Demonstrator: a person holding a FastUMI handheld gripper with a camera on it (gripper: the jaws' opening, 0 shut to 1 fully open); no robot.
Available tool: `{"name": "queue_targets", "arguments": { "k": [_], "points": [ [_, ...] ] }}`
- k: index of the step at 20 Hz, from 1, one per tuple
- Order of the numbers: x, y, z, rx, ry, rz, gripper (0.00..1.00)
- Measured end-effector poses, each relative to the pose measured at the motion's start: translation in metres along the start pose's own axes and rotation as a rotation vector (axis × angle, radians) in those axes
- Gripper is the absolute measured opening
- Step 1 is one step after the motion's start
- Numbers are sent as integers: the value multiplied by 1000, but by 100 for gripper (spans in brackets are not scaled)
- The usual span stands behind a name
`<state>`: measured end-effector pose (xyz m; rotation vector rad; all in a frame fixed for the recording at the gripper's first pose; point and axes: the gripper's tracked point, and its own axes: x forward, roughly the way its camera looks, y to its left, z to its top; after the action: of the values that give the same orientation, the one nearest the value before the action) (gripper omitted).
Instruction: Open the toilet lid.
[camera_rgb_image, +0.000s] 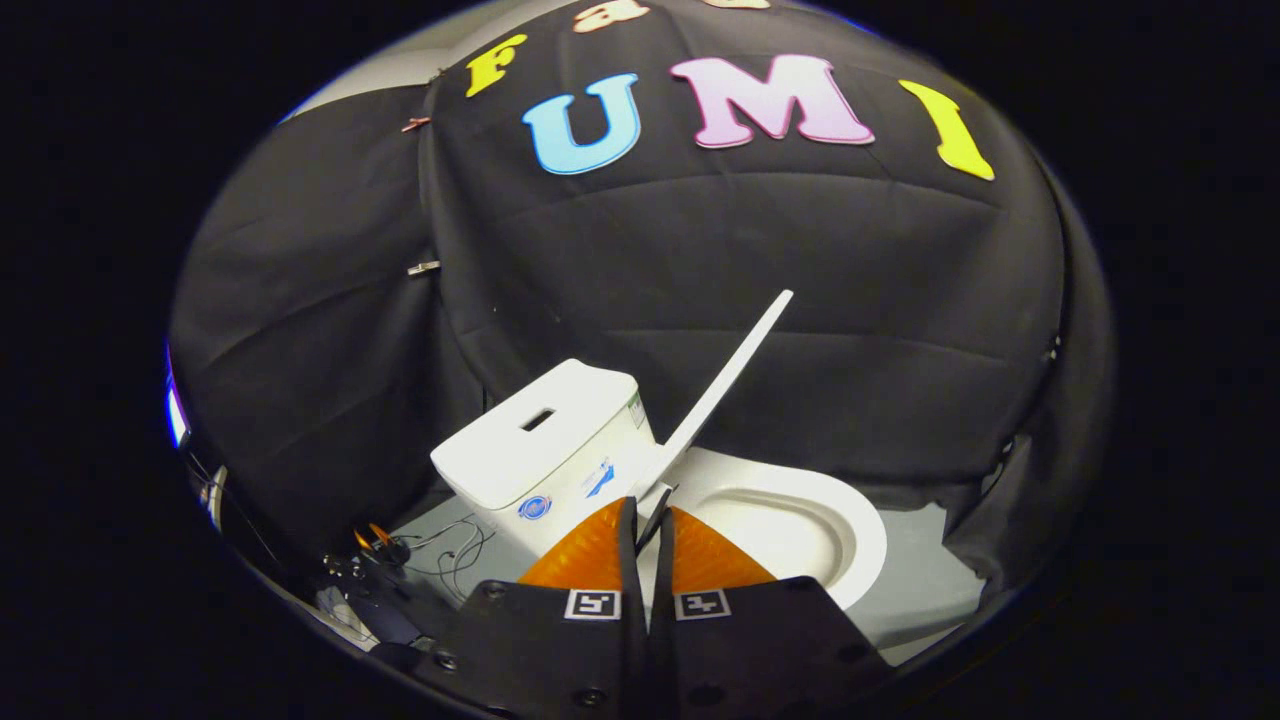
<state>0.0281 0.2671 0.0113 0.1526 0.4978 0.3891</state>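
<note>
Gripper (650, 520) tilted sideways | fingers nearly closed, pinching the raised toilet lid (725, 375) edge | tank (545, 440) beside, open seat (800, 515) beyond

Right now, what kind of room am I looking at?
Likely a mock bathroom in a cloth-walled booth: a toilet's cistern, its raised lid and open seat, beyond the gripper.

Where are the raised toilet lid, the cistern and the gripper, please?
toilet lid (735, 375), gripper view, middle of its raised edge.
cistern (540, 440), gripper view, top cover.
gripper (651, 512), gripper view, between the nearly closed fingertips.
</note>
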Motion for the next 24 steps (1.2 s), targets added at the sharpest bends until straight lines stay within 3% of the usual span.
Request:
{"name": "queue_targets", "arguments": {
  "k": [4, 10, 24],
  "points": [
    [11, 36, 19, -2, -25, -21, 5],
    [31, 86, 36, -167, -65, -39, 5],
    [93, 190, 48, -375, -121, 31, 6]
  ]
}}
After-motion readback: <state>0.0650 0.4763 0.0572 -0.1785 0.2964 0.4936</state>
